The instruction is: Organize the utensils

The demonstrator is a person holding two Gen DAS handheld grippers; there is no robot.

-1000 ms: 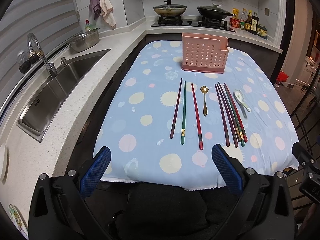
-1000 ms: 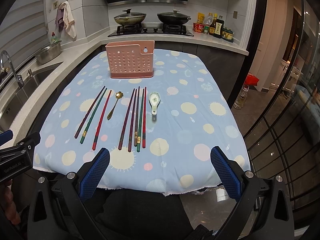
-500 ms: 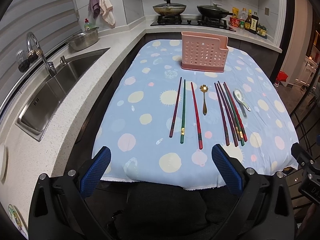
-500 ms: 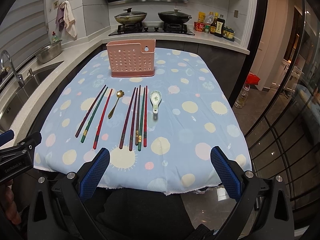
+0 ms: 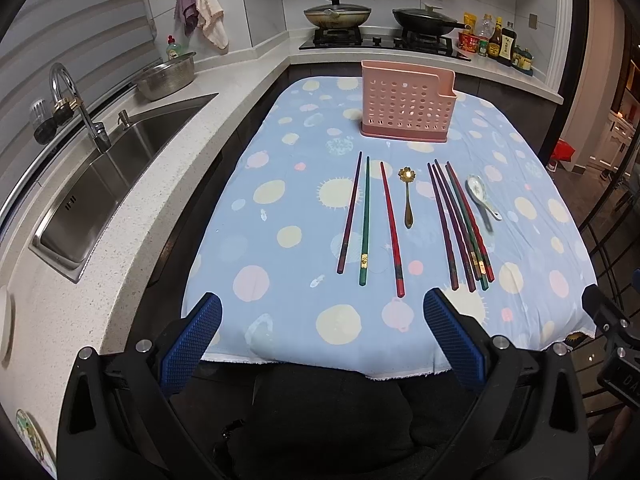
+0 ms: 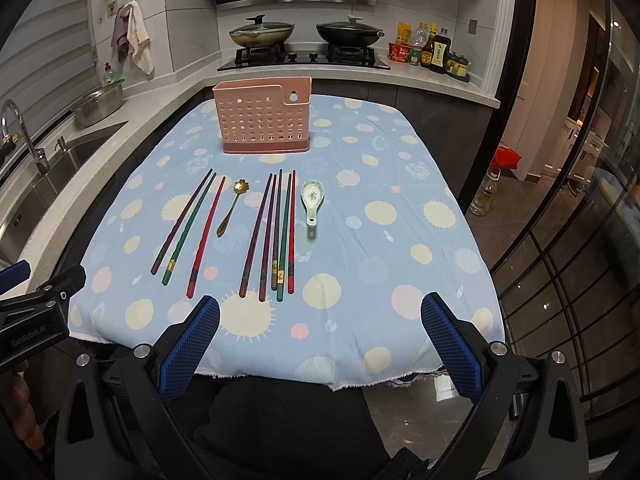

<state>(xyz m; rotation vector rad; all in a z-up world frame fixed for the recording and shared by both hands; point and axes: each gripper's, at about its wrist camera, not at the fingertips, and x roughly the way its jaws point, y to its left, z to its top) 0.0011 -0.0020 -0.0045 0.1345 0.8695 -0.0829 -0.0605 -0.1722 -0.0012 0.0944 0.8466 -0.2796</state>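
Observation:
A pink perforated utensil holder (image 5: 406,106) (image 6: 264,120) stands upright at the far side of a table under a blue spotted cloth (image 5: 280,200) (image 6: 400,240). In front of it lie three separate chopsticks (image 5: 365,222) (image 6: 188,228), a gold flower-bowl spoon (image 5: 407,196) (image 6: 234,206), a bundle of several chopsticks (image 5: 460,228) (image 6: 276,236) and a white ceramic spoon (image 5: 480,196) (image 6: 313,200). My left gripper (image 5: 322,316) is open and empty at the table's near edge. My right gripper (image 6: 320,316) is open and empty, also at the near edge.
A white counter with a steel sink (image 5: 104,184) and tap (image 5: 76,104) runs along the left. A metal bowl (image 5: 166,80) sits behind the sink. A stove with two pans (image 6: 304,34) and sauce bottles (image 6: 434,54) stand behind the table.
Both grippers have drifted very slightly towards the table. Nothing on the table has moved.

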